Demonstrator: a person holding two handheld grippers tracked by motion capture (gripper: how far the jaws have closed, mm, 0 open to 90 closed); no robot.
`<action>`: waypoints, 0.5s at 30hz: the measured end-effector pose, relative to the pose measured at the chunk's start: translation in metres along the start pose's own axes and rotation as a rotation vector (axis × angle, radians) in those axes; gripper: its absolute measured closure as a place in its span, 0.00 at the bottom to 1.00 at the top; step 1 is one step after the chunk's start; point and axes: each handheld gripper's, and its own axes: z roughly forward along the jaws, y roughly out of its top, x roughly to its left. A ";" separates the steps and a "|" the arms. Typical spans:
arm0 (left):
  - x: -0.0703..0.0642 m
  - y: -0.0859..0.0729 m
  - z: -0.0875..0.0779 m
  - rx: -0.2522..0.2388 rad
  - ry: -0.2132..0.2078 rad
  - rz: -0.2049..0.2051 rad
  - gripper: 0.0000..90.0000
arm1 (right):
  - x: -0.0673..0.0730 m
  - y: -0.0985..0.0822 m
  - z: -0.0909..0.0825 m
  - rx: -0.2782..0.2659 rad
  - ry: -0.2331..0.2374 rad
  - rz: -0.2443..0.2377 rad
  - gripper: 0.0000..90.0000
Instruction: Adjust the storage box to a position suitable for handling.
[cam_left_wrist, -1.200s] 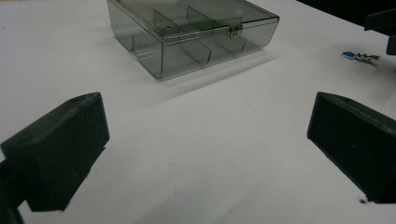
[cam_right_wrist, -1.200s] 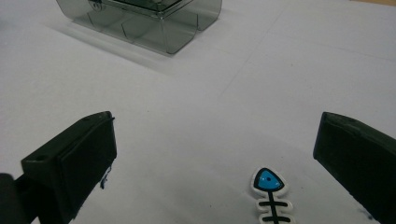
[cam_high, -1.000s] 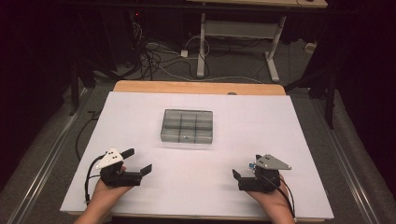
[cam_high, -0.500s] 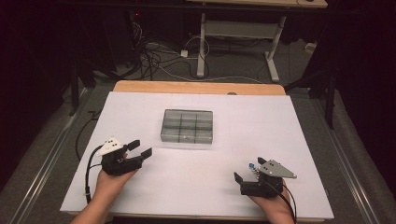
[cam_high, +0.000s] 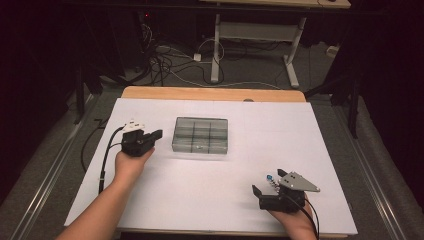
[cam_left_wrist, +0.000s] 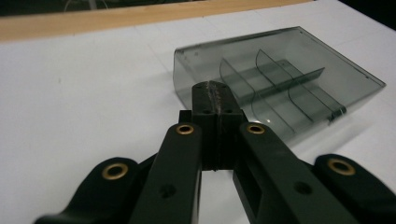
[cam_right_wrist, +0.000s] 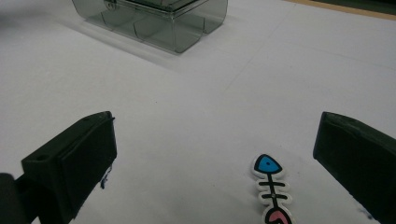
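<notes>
A smoky clear plastic box (cam_high: 200, 135) with divided compartments lies on the white table top (cam_high: 280, 130), its lid down. My left gripper (cam_high: 157, 134) hovers just left of the box and points at it. Its jaws have just been closing and now meet with nothing between them, as the left gripper view shows (cam_left_wrist: 215, 93), with the box (cam_left_wrist: 280, 79) right behind the tips. My right gripper (cam_high: 268, 186) rests at the near right, open. A small fish-bone sticker (cam_right_wrist: 272, 189) with a blue head and pink tail lies on the table between its wide-spread jaws (cam_right_wrist: 215, 161), untouched.
The table's far edge is a bare wooden strip (cam_high: 210, 93). Beyond it are floor cables (cam_high: 165, 60) and a desk frame (cam_high: 255, 35). A black cable (cam_high: 106, 155) trails from the left gripper over the table's left edge.
My left gripper has moved away from the near-left of the table up to the box's left side, and its jaws have gone from open to shut. The right gripper has stayed put.
</notes>
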 end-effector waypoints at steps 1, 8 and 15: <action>0.000 0.000 0.000 0.000 0.000 0.000 0.97 | 0.001 0.000 0.000 0.002 0.001 0.003 0.00; 0.013 0.031 0.037 0.017 0.012 -0.013 0.97 | 0.004 0.000 0.000 0.000 0.004 -0.007 0.00; 0.029 0.044 0.078 0.076 0.046 -0.009 0.97 | 0.005 0.001 -0.001 -0.009 0.013 -0.009 0.00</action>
